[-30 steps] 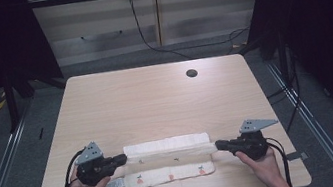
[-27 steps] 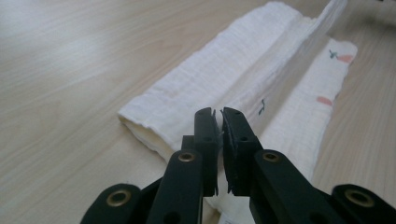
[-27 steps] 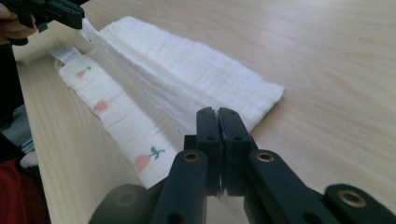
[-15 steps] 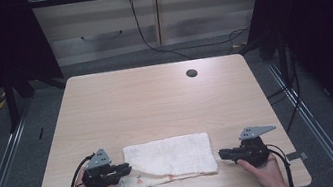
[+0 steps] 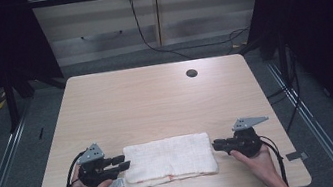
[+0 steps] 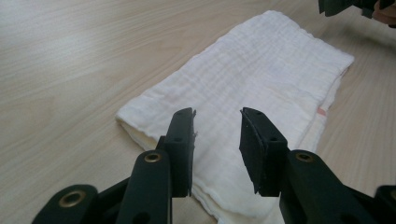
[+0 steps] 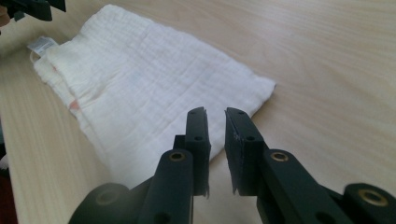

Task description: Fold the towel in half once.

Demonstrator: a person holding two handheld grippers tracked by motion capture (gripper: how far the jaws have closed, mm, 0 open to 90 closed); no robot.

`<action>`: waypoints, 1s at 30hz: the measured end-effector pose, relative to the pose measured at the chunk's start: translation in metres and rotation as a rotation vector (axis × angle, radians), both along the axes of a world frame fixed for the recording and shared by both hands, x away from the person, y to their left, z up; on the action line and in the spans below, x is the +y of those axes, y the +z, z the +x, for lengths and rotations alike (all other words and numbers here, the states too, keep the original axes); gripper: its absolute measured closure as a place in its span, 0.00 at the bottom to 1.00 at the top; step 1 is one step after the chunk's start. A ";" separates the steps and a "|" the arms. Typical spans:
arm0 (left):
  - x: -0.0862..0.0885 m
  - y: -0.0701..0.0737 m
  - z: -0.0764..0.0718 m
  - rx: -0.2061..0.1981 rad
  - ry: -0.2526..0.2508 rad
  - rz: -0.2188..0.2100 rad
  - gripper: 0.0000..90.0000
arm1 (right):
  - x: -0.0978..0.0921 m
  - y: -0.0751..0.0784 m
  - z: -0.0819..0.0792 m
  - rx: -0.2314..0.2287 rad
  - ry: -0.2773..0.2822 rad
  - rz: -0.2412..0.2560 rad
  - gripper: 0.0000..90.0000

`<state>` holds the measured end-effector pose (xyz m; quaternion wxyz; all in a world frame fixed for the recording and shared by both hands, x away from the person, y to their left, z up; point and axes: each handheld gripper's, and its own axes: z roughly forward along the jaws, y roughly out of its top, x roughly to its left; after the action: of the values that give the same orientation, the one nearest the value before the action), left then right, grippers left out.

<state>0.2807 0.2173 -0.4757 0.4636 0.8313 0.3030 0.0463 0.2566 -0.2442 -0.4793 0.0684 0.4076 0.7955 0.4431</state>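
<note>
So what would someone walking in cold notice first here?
First the white folded cloth, lying flat near the front edge of the pale wooden table with a small label poking out at its left end. Next, the left gripper and right gripper at either end of it, both with jaws parted and holding nothing.

No lettering can be read anywhere; the small tag (image 7: 41, 44) on the folded cloth (image 7: 140, 88) is too blurred.
</note>
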 end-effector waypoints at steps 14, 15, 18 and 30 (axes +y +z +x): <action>-0.018 -0.021 0.047 0.054 0.008 0.104 0.80 | 0.017 -0.005 0.062 0.014 0.022 -0.044 0.86; -0.019 -0.022 0.048 0.050 0.010 0.106 0.80 | 0.019 -0.008 0.069 0.023 0.024 -0.040 0.86; -0.021 -0.025 0.047 0.044 0.005 0.119 0.80 | 0.023 -0.014 0.076 0.032 0.022 -0.053 0.83; -0.019 -0.030 0.044 0.029 0.008 0.106 0.80 | 0.030 -0.023 0.077 0.043 0.016 -0.128 0.70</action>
<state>0.3250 0.1979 -0.5053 0.4142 0.8542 0.3101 0.0520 0.3340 -0.2143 -0.5028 0.0738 0.4055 0.8267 0.3830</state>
